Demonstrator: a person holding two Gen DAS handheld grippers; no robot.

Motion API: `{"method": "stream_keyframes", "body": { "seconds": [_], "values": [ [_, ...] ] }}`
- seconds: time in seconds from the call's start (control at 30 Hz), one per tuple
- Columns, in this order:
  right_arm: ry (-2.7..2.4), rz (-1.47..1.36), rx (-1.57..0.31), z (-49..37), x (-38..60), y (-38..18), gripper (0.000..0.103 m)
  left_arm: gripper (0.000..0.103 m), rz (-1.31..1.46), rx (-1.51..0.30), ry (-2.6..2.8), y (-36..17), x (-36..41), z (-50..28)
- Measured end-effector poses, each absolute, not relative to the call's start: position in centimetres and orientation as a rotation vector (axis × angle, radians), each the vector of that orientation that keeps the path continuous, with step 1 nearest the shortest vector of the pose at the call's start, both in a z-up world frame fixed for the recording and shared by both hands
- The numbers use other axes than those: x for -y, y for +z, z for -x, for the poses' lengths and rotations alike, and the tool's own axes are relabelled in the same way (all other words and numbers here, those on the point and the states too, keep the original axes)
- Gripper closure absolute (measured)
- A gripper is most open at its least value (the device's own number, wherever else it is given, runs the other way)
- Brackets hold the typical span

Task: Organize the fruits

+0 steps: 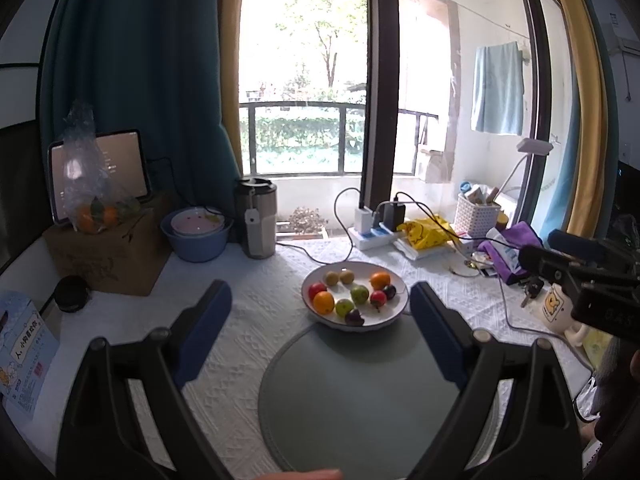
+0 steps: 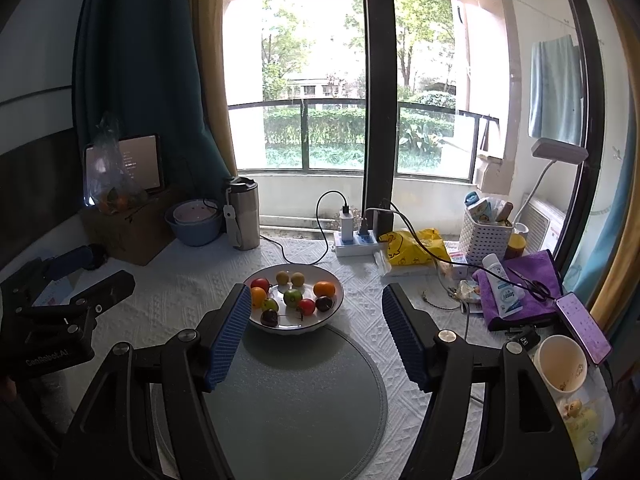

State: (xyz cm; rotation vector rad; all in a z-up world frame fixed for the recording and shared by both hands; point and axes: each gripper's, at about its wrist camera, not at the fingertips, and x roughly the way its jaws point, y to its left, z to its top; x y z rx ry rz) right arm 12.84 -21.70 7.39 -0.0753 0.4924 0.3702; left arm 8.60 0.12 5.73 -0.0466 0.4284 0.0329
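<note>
Hovering: two hand-held grippers hang over a white-clothed table by a balcony window, both aimed at a plate (image 1: 390, 316) of fruit.
Left gripper (image 1: 320, 312): fingers wide apart, holding nothing; the plate sits at 12 o'clock between its tips.
Right gripper (image 2: 316, 304): fingers likewise spread and empty, the plate at 11 o'clock, partly behind the left pad (image 2: 228, 336).
Fruit: ten small pieces lie in the plate, namely two oranges (image 1: 323, 302), two red apples (image 1: 317, 289), two green apples (image 1: 359, 294), two kiwis (image 1: 346, 276) and two dark plums (image 1: 354, 317), loosely mixed, not grouped by kind.
Mat (image 1: 360, 400): a round grey mat lies bare at 6 o'clock of the plate, whose near rim overlaps it; it looks like the likeliest sorting spot.
Why so held: open fingers at plate height suit either reaching for a piece or drawing back from one; the scene fits both.
Left view only: the right gripper's body at 3 o'clock, a bear mug (image 1: 554, 306) below it, a blue booklet (image 1: 24, 350) at 8 o'clock.
Right view only: the left gripper's body at 9 o'clock, a phone (image 2: 584, 326) and purple cloth (image 2: 532, 280) at 3 o'clock, the mug's empty inside.
Both views: a bag of tangerines (image 1: 96, 212) on a box at 10 o'clock, apart from the plate.
</note>
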Motion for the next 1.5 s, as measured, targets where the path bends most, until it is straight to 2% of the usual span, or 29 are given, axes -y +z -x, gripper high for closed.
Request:
{"method": "stream_keyframes", "body": {
  "seconds": [1.5],
  "values": [
    [0.36, 0.083, -0.504, -14.2, 21.8, 6.7, 0.032, 0.011, 0.048, -0.413, 0.026, 5.7, -0.2, -9.2]
  ]
}}
